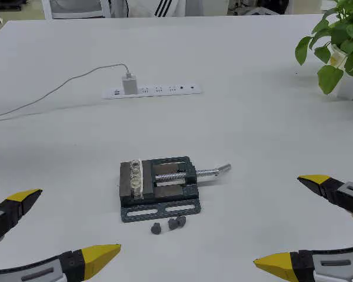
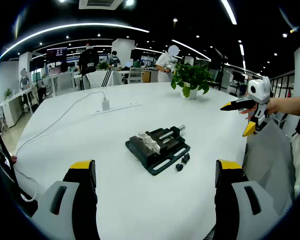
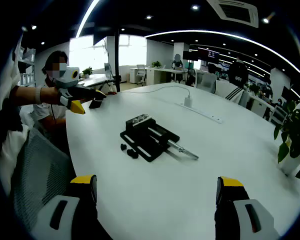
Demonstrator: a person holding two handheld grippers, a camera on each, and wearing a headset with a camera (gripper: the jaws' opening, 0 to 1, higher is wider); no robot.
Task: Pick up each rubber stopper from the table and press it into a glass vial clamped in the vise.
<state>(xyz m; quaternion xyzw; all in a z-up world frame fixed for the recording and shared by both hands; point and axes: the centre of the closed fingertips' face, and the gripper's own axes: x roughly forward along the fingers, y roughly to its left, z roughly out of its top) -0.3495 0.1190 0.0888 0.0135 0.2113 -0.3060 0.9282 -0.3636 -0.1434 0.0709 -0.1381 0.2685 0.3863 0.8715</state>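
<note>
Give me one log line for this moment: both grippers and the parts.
left gripper: open, empty | right gripper: open, empty | rubber stoppers: loose on table, by vise | glass vials: clamped in vise

On the white desk, the dark metal vise is sitting ahead between the left tongs and right tongs, grey rubber stoppers lying just nearer them.

A large white table is seen, on which a white power strip is laid at the far side and a green leafy potted plant is set at the far right. A grey mesh chair is placed near the table's edge. The room beyond is lit by long curved ceiling light strips and bright windows.
</note>
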